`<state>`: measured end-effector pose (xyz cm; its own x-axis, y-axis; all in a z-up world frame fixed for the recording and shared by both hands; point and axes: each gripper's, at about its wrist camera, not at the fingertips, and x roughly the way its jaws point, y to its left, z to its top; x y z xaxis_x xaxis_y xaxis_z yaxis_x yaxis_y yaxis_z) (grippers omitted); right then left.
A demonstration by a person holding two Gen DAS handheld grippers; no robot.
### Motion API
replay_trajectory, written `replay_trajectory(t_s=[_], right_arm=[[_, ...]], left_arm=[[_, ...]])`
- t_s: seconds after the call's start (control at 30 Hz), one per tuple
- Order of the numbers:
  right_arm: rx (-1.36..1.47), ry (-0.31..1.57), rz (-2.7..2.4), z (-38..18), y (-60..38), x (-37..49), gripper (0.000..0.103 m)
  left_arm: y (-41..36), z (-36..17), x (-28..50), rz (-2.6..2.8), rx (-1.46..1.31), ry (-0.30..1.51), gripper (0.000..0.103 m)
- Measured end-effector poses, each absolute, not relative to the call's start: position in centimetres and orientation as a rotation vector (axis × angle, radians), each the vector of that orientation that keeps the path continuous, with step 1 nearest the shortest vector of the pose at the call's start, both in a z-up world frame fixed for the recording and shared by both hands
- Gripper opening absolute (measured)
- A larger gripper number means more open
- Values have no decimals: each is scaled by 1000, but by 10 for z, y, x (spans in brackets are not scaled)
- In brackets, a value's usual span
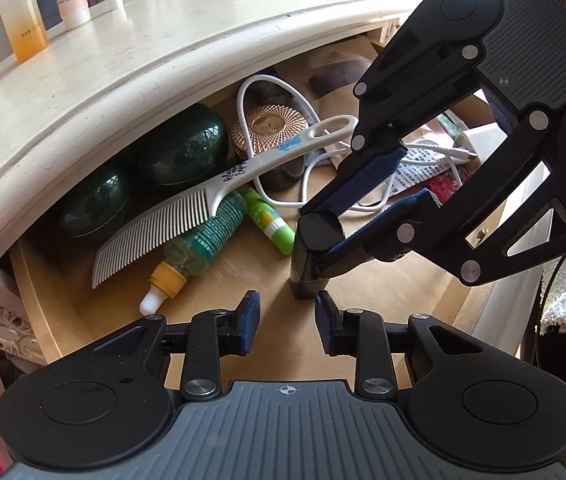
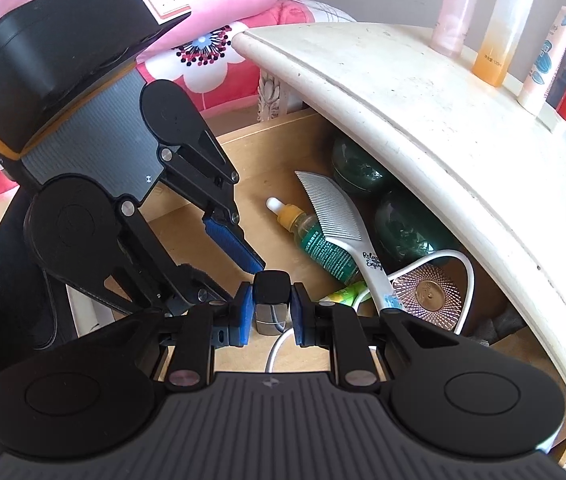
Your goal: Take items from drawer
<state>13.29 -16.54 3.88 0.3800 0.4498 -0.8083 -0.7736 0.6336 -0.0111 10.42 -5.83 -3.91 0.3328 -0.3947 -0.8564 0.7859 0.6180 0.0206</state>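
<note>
Nearest to view, the left gripper [image 1: 287, 312] hovers low over the open pale wooden drawer [image 1: 383, 292], its blue-padded fingers [image 1: 252, 322] parted with nothing between them. At the drawer's left lie two dark green round jars [image 1: 181, 148], a white plastic comb [image 1: 187, 220] resting across a green bottle with a yellow collar [image 1: 199, 248], and a small lime-green tube [image 1: 269, 220]. Further right sit a copper-coloured ribbed round lid [image 1: 269, 126] and a looped white cable [image 1: 311, 168]. Right of centre, the right gripper [image 2: 270, 306] has its fingers clamped on a small black-capped rectangular case [image 1: 315, 252], held upright just beyond the left gripper. Above, the cream worktop [image 1: 155, 40] carries bottles.
</note>
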Motion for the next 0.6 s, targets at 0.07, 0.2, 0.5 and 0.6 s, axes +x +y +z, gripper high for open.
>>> replay_trajectory(t_s=[0.07, 0.2, 0.5, 0.6], right_arm=[[-394, 877, 802, 38, -169, 133, 20], [-335, 882, 785, 36, -175, 133, 20], [-226, 884, 772, 35, -184, 130, 20], [-203, 881, 766, 34, -187, 130, 20]], left_arm=[[-62, -39, 105, -815, 490, 948, 31], [-70, -41, 105, -824, 518, 957, 31], [-80, -42, 107, -831, 550, 978, 32], [-80, -43, 109, -834, 553, 988, 32]])
